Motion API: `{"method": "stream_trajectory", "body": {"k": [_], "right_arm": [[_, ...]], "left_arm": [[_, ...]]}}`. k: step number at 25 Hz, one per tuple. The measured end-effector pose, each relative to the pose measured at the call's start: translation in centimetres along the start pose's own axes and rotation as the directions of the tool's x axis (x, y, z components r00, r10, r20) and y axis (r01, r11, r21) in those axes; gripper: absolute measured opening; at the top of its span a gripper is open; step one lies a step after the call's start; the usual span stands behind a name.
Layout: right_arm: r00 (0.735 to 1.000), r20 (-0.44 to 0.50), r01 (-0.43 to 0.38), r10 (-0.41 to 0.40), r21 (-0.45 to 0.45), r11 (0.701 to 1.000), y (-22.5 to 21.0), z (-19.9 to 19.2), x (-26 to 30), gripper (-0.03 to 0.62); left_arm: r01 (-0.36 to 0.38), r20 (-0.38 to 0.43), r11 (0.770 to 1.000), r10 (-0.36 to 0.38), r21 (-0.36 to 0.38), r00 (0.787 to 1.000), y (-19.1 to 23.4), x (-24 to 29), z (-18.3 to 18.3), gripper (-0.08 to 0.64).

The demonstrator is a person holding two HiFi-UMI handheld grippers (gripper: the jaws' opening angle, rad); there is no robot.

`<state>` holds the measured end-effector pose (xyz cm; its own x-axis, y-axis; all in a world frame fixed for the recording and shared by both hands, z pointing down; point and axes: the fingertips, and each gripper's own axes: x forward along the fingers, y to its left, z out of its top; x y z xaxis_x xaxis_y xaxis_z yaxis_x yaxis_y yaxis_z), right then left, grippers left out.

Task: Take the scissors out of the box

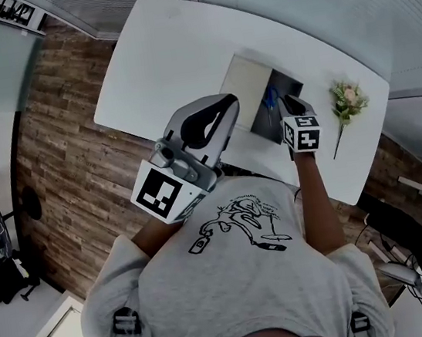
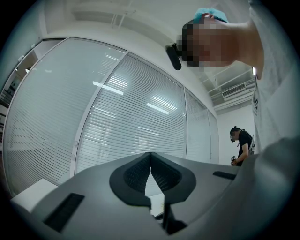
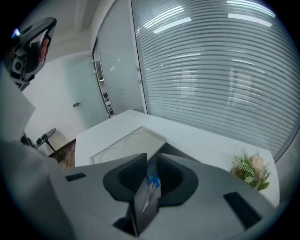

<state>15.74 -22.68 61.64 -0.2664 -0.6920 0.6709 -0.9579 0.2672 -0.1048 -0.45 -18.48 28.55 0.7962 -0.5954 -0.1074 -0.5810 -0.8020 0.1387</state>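
- Scissors (image 3: 151, 180): blue handles, plain metal blades, closed. They lie flat inside the box, blades pointing toward the person.
- Box (image 1: 265, 123): dark, shallow, open. Its pale lid (image 1: 248, 81) lies flat against its side, on the white table (image 1: 157, 62).

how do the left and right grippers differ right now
The left gripper has its jaws together; the right gripper has them slightly apart. The left gripper points up at the window blinds, the right gripper down at the scissors in the box. Both hold nothing.
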Motion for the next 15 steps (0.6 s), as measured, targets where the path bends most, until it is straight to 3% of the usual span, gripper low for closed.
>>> {"method": "stream_trajectory", "body": {"k": [8,15], "right_arm": [[0.995,-0.095,0.000,0.001,0.008,1.000,-0.8,-1.9,4.2,0.077],[0.985,-0.171,0.011,0.003,0.083,0.996,-1.2,-2.9,6.9,0.084]], "left_arm": [[-0.005,-0.006,1.000,0.005,-0.003,1.000,0.5,-0.2,-0.2,0.021],[-0.008,-0.008,1.000,0.008,-0.008,1.000,1.4,-0.4,-0.1,0.021]]}}
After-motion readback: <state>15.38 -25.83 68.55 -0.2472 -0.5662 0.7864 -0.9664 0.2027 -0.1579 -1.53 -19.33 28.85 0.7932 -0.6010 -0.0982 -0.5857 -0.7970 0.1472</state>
